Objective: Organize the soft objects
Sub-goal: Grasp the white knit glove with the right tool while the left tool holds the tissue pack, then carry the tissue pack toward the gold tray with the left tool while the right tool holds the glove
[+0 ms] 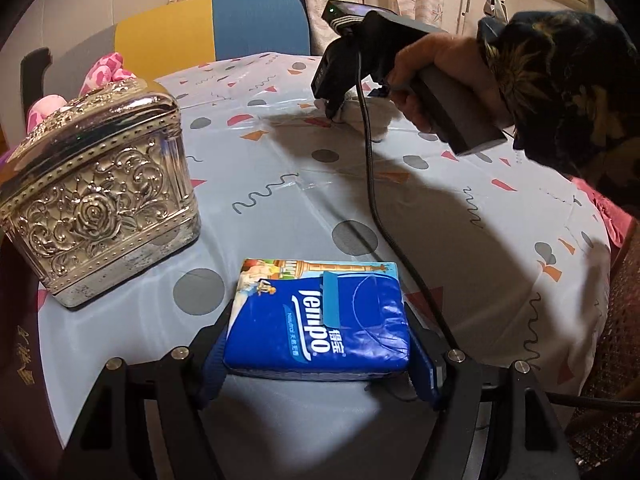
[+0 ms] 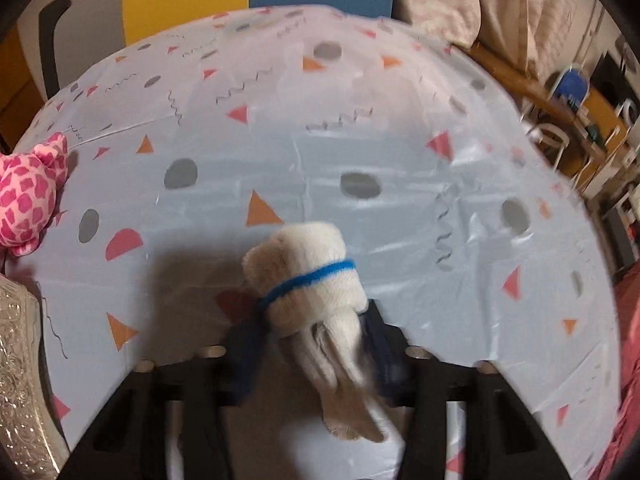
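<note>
Clearly the left gripper (image 1: 316, 364) pinched the soft tissue pack (image 1: 320, 316) by its sides on the table (image 1: 280, 160). The right gripper (image 2: 316, 344) squeezed a limp rolled towel (image 2: 312, 280); its banded middle looked firmest to hold

Bench (image 1: 304, 184): round, covered by a pale blue cloth printed with grey dots, pink and orange triangles and squiggles. Laid on it: embossed silver box (image 1: 100, 208) at the left edge; blue tissue pack (image 1: 316, 320) near the front; pink-patterned plush toy (image 2: 28, 196) behind the box; rolled cream towel (image 2: 308, 276) banded in blue.
</note>
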The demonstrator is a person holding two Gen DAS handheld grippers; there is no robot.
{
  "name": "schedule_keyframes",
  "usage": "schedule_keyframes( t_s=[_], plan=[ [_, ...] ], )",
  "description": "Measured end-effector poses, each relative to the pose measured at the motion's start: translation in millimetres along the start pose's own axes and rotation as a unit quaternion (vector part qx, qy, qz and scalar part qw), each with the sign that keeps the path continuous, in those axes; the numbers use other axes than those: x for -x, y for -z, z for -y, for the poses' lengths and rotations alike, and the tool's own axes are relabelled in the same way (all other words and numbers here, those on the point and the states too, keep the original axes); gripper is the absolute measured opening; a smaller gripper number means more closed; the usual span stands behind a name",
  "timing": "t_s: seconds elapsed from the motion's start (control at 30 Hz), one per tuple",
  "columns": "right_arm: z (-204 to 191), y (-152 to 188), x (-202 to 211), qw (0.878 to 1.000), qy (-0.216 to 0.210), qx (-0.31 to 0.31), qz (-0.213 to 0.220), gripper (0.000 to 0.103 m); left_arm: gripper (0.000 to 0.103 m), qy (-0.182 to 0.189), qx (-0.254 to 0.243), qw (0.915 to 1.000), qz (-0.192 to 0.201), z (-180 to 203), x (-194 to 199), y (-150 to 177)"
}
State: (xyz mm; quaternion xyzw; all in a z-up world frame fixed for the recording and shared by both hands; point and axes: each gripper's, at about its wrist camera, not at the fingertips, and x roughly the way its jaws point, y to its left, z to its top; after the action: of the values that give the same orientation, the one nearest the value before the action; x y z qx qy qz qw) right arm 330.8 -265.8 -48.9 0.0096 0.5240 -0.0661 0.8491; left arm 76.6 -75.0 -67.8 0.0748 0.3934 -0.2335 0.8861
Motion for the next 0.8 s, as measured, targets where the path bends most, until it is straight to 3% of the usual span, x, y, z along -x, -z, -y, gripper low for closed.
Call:
schedule_keyframes(
  t_s=[0.1, 0.17, 0.3, 0.47, 0.6, 0.8],
  plan=[
    [1.8, 10.4, 13.2, 1.000, -0.022, 0.001, 0.009, 0.035, 0.074, 0.000, 0.000, 1.0000, 0.001, 0.1, -0.3, 0.2],
    [1.4, 24.0, 24.0, 0.999, -0.032, 0.009, -0.004, 0.035, 0.074, -0.002, -0.001, 1.0000, 0.002, 0.9, -0.6, 0.1],
    [5.1, 62.2, 40.6, 0.993, -0.096, -0.016, -0.060, 0.035, 0.074, -0.001, 0.000, 1.0000, 0.002, 1.8, -1.0, -0.9],
    [-5.2, 118.4, 65.0, 0.987, -0.140, -0.009, -0.078, 0.035, 0.073, 0.003, 0.003, 1.0000, 0.000, 0.2, 0.0, -1.7],
    [-15.4, 141.9, 63.9, 0.987, -0.139, 0.011, -0.085, 0.035, 0.073, -0.001, 0.003, 0.9999, -0.014, -0.6, 2.9, -5.4],
    [-24.6, 144.6, 67.5, 0.990, -0.119, 0.037, -0.070, 0.034, 0.073, -0.012, 0.038, 0.9988, -0.029, -7.9, 21.2, -8.4]
  ],
)
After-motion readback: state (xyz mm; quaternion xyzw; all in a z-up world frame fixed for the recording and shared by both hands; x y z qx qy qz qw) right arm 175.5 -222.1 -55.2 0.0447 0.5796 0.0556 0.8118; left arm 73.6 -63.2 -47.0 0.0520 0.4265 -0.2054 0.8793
